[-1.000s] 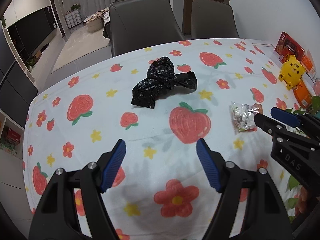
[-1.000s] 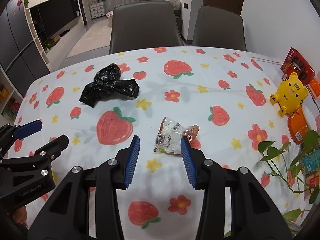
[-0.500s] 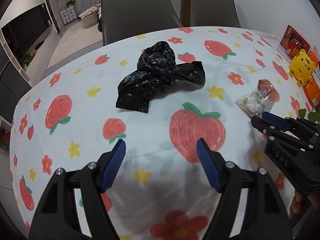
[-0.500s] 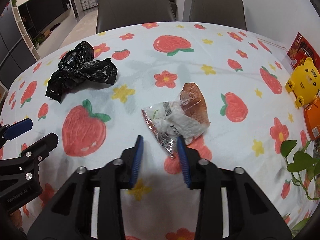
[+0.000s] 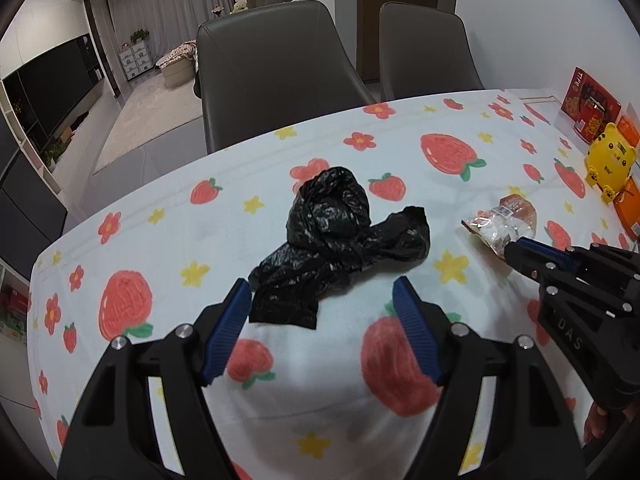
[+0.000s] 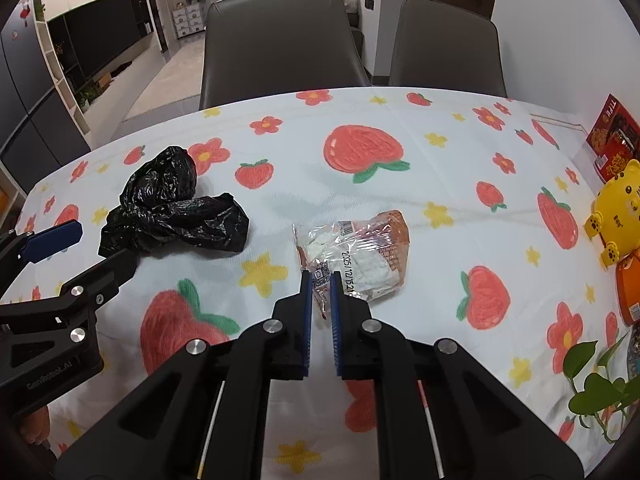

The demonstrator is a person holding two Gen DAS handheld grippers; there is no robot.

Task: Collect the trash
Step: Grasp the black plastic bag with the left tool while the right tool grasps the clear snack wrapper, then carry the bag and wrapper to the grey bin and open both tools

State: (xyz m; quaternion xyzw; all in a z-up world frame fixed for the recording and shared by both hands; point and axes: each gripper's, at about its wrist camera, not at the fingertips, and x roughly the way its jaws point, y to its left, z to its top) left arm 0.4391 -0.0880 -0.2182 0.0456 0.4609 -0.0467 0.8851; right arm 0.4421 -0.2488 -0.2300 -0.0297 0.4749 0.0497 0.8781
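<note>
A crumpled black plastic bag (image 5: 336, 232) lies on the strawberry-print tablecloth (image 5: 400, 152). My left gripper (image 5: 320, 292) is open, and the bag's near edge reaches in between its blue fingertips without touching them. To the right lies a clear snack wrapper (image 6: 360, 252) with brown and white contents. My right gripper (image 6: 319, 280) is closing its jaws on the wrapper's near corner, which sits pinched between the pads. The left wrist view shows the wrapper (image 5: 500, 220) with the right gripper (image 5: 516, 246) at its edge. In the right wrist view the bag (image 6: 172, 208) lies beside the left gripper (image 6: 88, 248).
Two grey chairs (image 6: 280, 40) stand at the table's far side. Along the right edge are a yellow tiger toy (image 6: 616, 208), a red box (image 6: 612, 132), orange packs (image 6: 628, 292) and plant leaves (image 6: 592, 384).
Both grippers moved forward and down toward the table. The right jaws went from wide apart to nearly together around the wrapper's corner. The left gripper stayed open and neared the black bag.
</note>
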